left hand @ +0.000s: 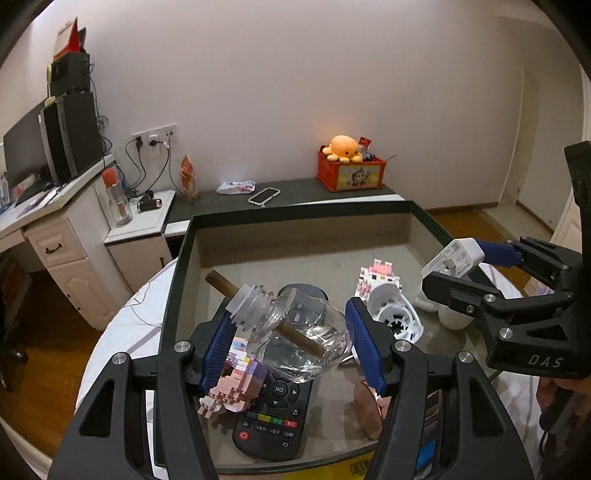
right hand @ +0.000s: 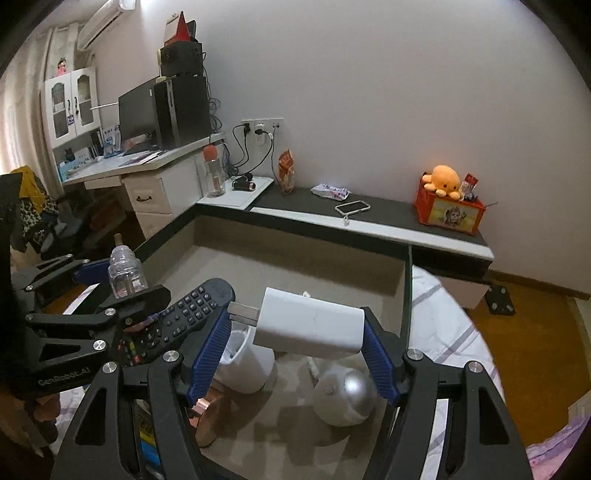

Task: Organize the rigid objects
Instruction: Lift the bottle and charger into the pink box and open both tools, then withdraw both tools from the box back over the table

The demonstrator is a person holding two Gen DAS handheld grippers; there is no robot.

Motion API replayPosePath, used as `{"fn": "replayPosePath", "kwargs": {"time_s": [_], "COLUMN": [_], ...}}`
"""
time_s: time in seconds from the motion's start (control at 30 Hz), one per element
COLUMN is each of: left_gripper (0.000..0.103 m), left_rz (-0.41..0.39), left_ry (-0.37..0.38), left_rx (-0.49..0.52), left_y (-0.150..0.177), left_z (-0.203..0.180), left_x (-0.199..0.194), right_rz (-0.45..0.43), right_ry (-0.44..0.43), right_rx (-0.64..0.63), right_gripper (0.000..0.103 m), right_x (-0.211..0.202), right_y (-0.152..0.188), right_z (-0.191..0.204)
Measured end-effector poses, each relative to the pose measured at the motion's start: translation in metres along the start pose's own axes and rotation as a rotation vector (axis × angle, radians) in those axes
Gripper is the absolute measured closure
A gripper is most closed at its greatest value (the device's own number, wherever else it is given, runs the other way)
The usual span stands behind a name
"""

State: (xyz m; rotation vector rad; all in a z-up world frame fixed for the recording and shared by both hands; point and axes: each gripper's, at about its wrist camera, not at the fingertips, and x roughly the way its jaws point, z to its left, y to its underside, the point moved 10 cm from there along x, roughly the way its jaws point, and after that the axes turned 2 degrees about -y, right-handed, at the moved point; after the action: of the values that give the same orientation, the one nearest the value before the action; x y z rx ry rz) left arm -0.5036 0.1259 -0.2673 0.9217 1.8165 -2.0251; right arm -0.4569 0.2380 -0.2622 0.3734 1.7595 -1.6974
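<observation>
Left wrist view. You work over a dark-rimmed storage box (left hand: 295, 212) with a beige floor, resting on a white bedcover. Behind it runs a dark ledge carrying a phone (left hand: 263, 195), a crumpled wrapper (left hand: 236, 186) and a red crate (left hand: 351, 173) topped by an orange plush octopus (left hand: 341, 147). A white desk with a monitor (left hand: 22, 155) stands at the left, wall sockets beside it. Your left gripper (left hand: 291, 345) is closed to the width of a clear glass bottle (left hand: 295, 332), tilted neck-left, with a brown stick (left hand: 258, 310) running through it. Beneath it in the box lie a black remote control (left hand: 275, 417) and a pink block figure (left hand: 232, 376); a 2nd block figure (left hand: 376, 277) and a white round device (left hand: 395, 314) lie further right. Your right gripper (left hand: 452, 266) enters from the right, clamped on a white charger (left hand: 456, 256) above the box's right rim.

Right wrist view. The same ledge, crate, desk and a wall air conditioner (right hand: 103, 22) show. Your right gripper (right hand: 295, 332) grips the charger (right hand: 310, 325) by both ends, USB plug pointing left, held above the box floor. Below it sit a white cylindrical item (right hand: 247, 365) and a white-and-silver rounded object (right hand: 347, 397). The remote (right hand: 173, 321) lies at left, partly behind your left gripper (right hand: 122, 280), which holds the bottle (right hand: 125, 275) upright in this view.
</observation>
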Motion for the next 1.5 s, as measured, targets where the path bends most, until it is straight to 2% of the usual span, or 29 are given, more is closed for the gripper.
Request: {"fn": "replayPosePath", "kwargs": {"time_s": [0.23, 0.27, 0.37, 0.43, 0.53, 0.7, 0.97, 1.23, 1.27, 1.33, 1.37, 1.5], "left_gripper": [0.041, 0.037, 0.019, 0.017, 0.009, 0.001, 0.001, 0.0, 0.0, 0.0, 0.0, 0.0], "left_rz": [-0.012, -0.017, -0.036, -0.047, -0.044, -0.046, -0.049, -0.136, -0.145, -0.168, -0.181, -0.218], "left_ry": [-0.015, -0.012, -0.031, -0.04, -0.038, -0.06, -0.098, -0.135, -0.138, -0.149, -0.151, -0.186], "left_rx": [0.007, 0.005, 0.005, 0.019, 0.017, -0.004, -0.025, -0.076, -0.083, -0.103, -0.115, -0.148], "left_y": [-0.001, -0.001, -0.004, -0.005, -0.004, -0.001, 0.011, 0.019, 0.021, 0.026, 0.03, 0.041], "left_z": [0.001, 0.0, 0.003, 0.001, 0.0, 0.008, 0.016, 0.028, 0.03, 0.034, 0.036, 0.041], "left_x": [-0.005, -0.007, -0.012, -0.016, -0.023, -0.038, -0.072, -0.143, -0.153, -0.172, -0.183, -0.215], "right_rz": [0.018, 0.016, 0.019, 0.025, 0.024, -0.018, -0.054, -0.142, -0.159, -0.181, -0.195, -0.244], "right_ry": [-0.019, -0.019, -0.021, -0.025, -0.029, -0.009, -0.007, 0.023, 0.03, 0.044, 0.049, 0.044], "right_rx": [0.021, 0.024, 0.037, 0.043, 0.046, 0.052, 0.058, 0.057, 0.058, 0.059, 0.058, 0.065], "right_gripper": [0.032, 0.032, 0.032, 0.032, 0.032, 0.024, 0.022, 0.017, 0.015, 0.002, 0.0, 0.0], "right_x": [0.005, 0.005, 0.003, 0.002, -0.002, -0.018, -0.048, -0.102, -0.111, -0.127, -0.134, -0.165], "right_y": [0.006, 0.006, 0.009, 0.012, 0.014, 0.009, 0.01, 0.011, 0.011, 0.013, 0.014, 0.019], "right_z": [0.001, 0.001, 0.002, 0.003, 0.006, 0.007, 0.016, 0.025, 0.026, 0.029, 0.03, 0.039]}}
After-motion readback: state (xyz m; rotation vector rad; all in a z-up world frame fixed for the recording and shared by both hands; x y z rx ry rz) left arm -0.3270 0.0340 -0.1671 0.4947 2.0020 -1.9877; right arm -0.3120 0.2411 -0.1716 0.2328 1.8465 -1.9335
